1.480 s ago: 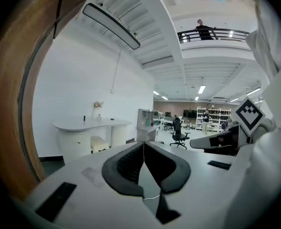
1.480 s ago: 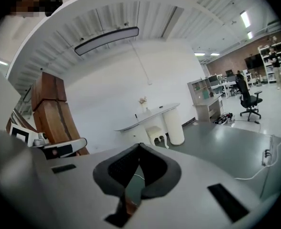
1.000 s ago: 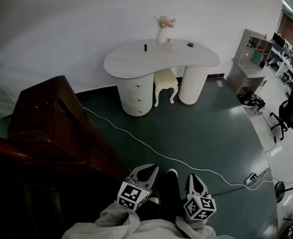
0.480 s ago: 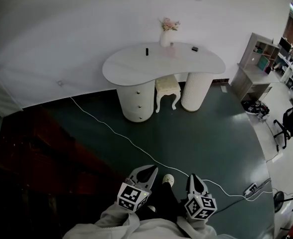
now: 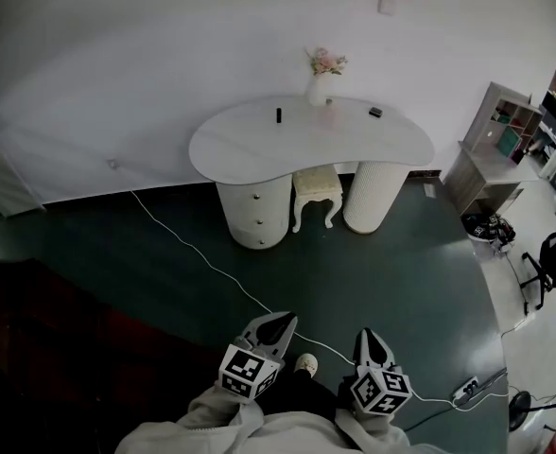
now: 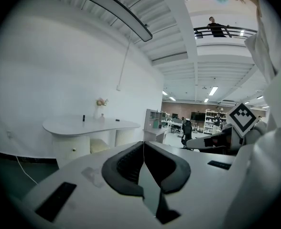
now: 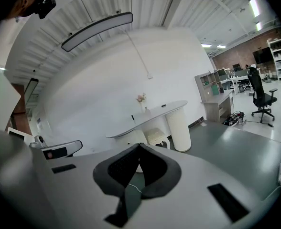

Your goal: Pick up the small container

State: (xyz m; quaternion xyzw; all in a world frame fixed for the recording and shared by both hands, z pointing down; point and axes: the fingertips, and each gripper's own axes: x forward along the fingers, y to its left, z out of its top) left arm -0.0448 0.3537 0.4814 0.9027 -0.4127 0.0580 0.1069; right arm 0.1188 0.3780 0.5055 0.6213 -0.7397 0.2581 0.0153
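Head view first: I'm well short of the white kidney-shaped table [image 5: 250, 145] against the far wall. Two specks sit on its top, a slim dark upright item [image 5: 278, 114] near the white flower vase [image 5: 318, 88] and a flat dark item [image 5: 375, 112] toward the right end. I take the small container to be one of them, but both are too tiny to say which. The left gripper [image 5: 280, 322] and right gripper [image 5: 367, 339] hang low in front of me. A thin white cable [image 5: 204, 259] crosses the dark green floor between me and the table, so I'd step over it, come in square to the table edge, and part the jaws only once close.

Left gripper view: jaws pressed together, nothing between them; the table is small and far off at the left.

Right gripper view: jaws meeting tip to tip, empty too; the table lies beyond them, with a cream padded stool [image 5: 316, 185] tucked beneath. The container's shape and any lid are unreadable from here.
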